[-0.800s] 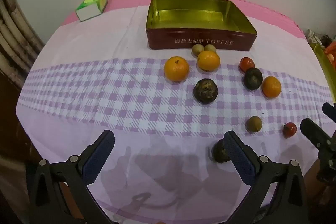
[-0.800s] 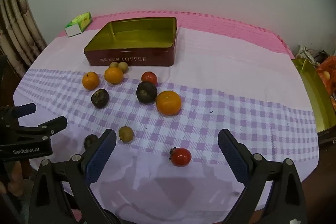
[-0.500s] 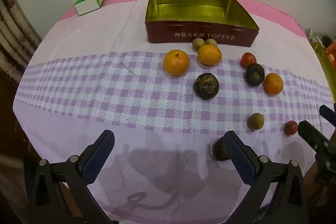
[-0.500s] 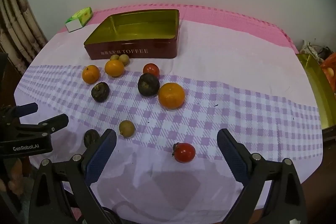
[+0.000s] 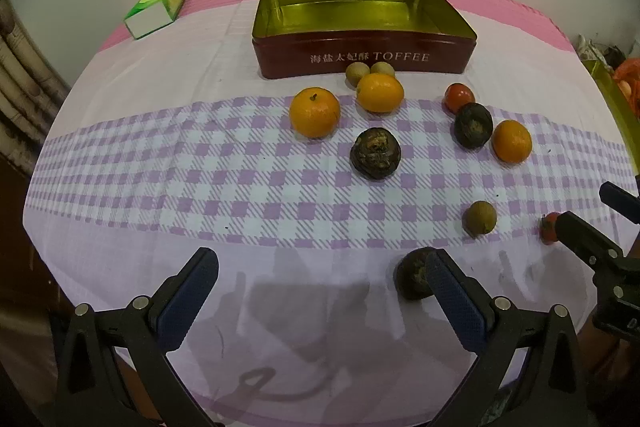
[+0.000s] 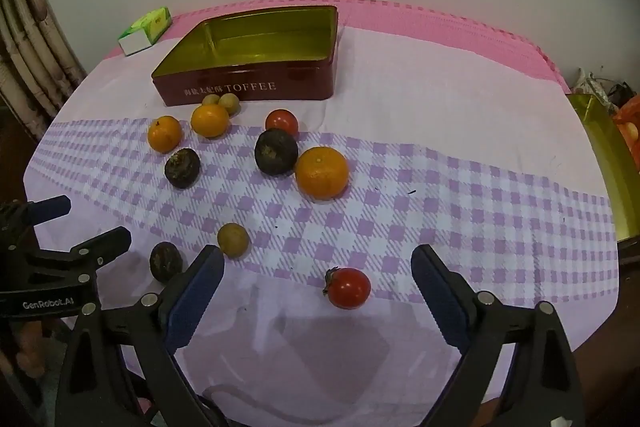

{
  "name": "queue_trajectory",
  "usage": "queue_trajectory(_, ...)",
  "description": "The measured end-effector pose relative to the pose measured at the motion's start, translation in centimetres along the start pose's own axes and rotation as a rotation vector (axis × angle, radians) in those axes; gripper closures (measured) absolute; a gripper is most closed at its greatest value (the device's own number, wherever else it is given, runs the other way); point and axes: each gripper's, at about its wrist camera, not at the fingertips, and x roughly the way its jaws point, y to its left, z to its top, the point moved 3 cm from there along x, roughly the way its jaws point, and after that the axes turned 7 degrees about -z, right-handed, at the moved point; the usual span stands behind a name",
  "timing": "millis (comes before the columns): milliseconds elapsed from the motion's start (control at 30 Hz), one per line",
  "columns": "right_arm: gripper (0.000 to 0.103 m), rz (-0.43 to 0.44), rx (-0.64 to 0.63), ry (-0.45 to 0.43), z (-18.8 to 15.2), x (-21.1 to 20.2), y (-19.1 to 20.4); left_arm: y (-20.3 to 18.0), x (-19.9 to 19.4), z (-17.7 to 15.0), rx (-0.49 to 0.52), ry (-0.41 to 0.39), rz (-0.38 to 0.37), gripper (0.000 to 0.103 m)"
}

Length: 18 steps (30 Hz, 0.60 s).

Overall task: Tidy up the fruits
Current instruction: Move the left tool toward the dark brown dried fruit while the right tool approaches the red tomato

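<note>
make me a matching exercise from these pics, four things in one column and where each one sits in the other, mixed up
Things:
1. toffee tin
2. green box
3. two small tan fruits
4. red tomato

Places:
A. near edge of the cloth, in front of the open right gripper
B. far left corner of the table
C. right against the tin's lettered front wall
D. far side of the table, open and empty, beyond all the loose fruit

Pairs: 1-D, 2-B, 3-C, 4-A
</note>
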Motion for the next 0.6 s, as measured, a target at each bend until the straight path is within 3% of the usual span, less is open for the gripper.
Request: queue_trajectory(600,0.011,0.010,-0.002,0.041,-0.52,0.98,-0.13,-0.28,0.04,0.03,0.004,0.003,0.003,0.001)
